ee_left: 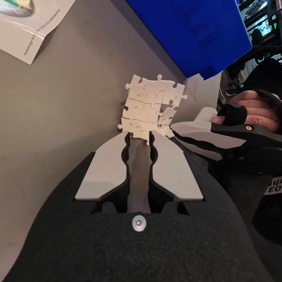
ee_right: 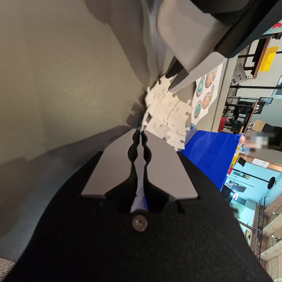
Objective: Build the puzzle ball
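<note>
Puzzle panel (ee_left: 150,106) is held upright over the table (ee_left: 61,106), pinched by the left gripper (ee_left: 140,135); right gripper (ee_right: 140,131) is clamped on a loose piece (ee_left: 167,116) (half-seated), best pressed in squarely.

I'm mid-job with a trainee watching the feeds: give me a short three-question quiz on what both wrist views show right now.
1. True or false: the joined puzzle panel shows its plain white back to the left wrist view.
2. Which gripper pinches a loose piece at the panel's edge: A) left gripper, B) right gripper?
3. What colour is the bin behind the panel?

Key: 1 true. 2 B; the left gripper holds the panel's lower edge. 3 blue.
</note>
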A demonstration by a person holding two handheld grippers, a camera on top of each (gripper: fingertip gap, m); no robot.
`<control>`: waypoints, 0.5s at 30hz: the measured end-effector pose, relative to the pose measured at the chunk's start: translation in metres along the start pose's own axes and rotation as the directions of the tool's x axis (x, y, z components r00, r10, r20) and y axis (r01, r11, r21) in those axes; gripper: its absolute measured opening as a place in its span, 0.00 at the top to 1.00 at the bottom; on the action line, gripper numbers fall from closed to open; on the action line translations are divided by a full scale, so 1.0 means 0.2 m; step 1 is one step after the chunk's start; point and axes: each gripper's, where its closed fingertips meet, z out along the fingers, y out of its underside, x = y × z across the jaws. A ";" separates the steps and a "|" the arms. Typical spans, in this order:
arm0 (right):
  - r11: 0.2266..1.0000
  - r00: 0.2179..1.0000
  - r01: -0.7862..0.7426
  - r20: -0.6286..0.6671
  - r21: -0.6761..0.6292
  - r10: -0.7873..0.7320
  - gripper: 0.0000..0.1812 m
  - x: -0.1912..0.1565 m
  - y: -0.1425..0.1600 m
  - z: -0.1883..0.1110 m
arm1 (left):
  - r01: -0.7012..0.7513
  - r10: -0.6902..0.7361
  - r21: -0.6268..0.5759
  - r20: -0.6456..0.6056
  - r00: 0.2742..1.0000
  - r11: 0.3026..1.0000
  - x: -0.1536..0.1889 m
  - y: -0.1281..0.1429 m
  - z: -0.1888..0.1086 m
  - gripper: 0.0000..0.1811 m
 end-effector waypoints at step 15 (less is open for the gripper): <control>1.000 1.000 -0.011 -0.008 -0.009 0.011 0.99 0.02 0.01 0.00 | 0.023 -0.024 -0.047 -0.032 0.999 0.999 -0.04 -0.03 0.00 0.83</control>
